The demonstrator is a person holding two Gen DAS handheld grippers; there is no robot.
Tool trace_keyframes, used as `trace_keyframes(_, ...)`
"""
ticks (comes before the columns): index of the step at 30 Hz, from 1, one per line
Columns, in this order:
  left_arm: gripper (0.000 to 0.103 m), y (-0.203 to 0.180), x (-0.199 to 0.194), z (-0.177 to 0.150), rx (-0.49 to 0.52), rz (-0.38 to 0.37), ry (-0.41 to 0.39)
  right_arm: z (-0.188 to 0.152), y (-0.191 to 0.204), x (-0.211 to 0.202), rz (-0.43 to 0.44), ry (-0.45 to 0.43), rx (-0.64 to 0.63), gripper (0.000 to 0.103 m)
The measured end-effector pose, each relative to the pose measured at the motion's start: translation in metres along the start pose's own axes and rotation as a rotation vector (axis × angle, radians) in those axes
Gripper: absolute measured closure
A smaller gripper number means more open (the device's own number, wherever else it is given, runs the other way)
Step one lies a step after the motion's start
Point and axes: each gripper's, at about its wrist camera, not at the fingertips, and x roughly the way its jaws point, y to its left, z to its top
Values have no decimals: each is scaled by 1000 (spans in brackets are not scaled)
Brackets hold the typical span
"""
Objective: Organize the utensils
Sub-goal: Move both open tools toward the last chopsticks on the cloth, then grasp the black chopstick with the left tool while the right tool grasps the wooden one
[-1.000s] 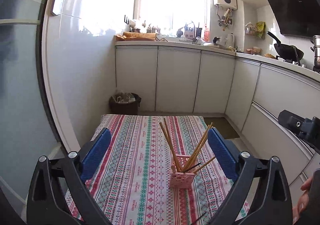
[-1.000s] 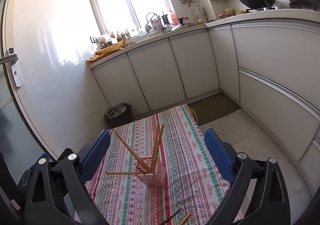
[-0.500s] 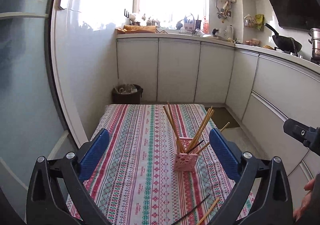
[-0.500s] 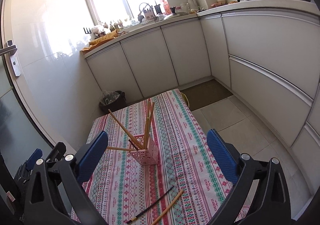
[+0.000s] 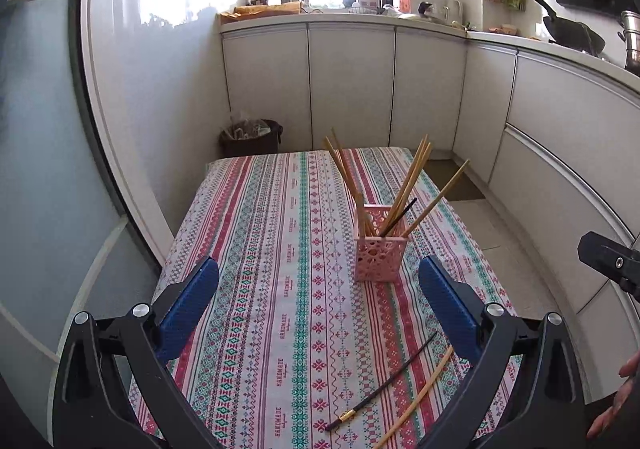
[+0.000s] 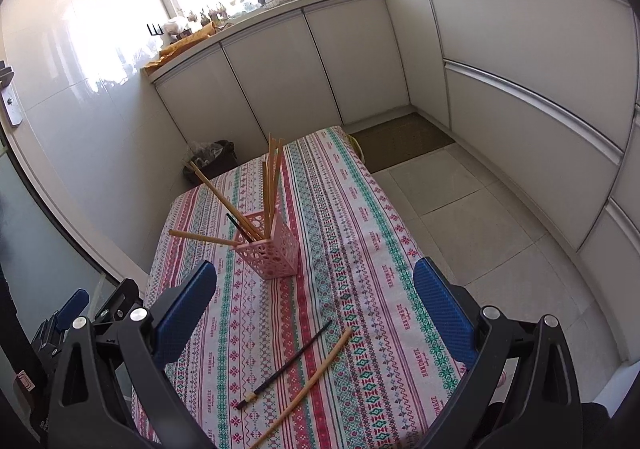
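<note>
Two loose sticks: a black chopstick (image 6: 283, 364) and a wooden chopstick (image 6: 305, 381) lie side by side on the striped tablecloth (image 6: 360, 249), near its front edge, apart from each other along most of their length
Holder: the pink basket (image 6: 269, 252) stands upright further back on the cloth, well apart from the loose pair, already carrying several wooden chopsticks (image 5: 408, 185) that fan outward and one dark one
Left gripper (image 5: 318, 307): spread wide, nothing between its blue pads, hovering above the near part of the cloth
Right gripper (image 6: 316, 305): also spread wide and empty, with the loose pair lying below and between its fingers
Progress: by my reading most of the sorting is done and these two remain
Risk, pickup: the sticks are thin and lie flat, so a closing claw may slide over one or catch both at once
Risk, edge: a nudge could roll either stick off the front of the table
Risk, insertion: the light basket could tip if a stick strikes the leaning ones
</note>
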Motion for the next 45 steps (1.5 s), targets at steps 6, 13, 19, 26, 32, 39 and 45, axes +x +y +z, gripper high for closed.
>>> trace_keyframes(6, 7, -12, 21, -16, 46, -22, 85, -13, -10, 15, -9, 59, 14, 7)
trace_keyframes(13, 7, -47, 81, -52, 196, -170, 371, -27, -33, 41, -33, 149, 50, 7)
trace_keyframes(19, 10, -75, 135, -82, 324, -182, 525, -40, -70, 69, -58, 241, 134, 7)
trace_keyframes(26, 59, -103, 175, -93, 371, -289, 658, -46, -101, 95, -84, 312, 190, 7)
trace_keyframes(32, 69, -127, 187, -96, 457, -318, 690, -42, -113, 102, -95, 326, 201, 7)
trace_keyframes(39, 70, -126, 198, -91, 465, -362, 740, -43, -120, 109, -110, 347, 217, 7)
trace_keyframes(45, 98, -105, 213, -81, 403, -368, 718, -46, -108, 117, -126, 400, 193, 7)
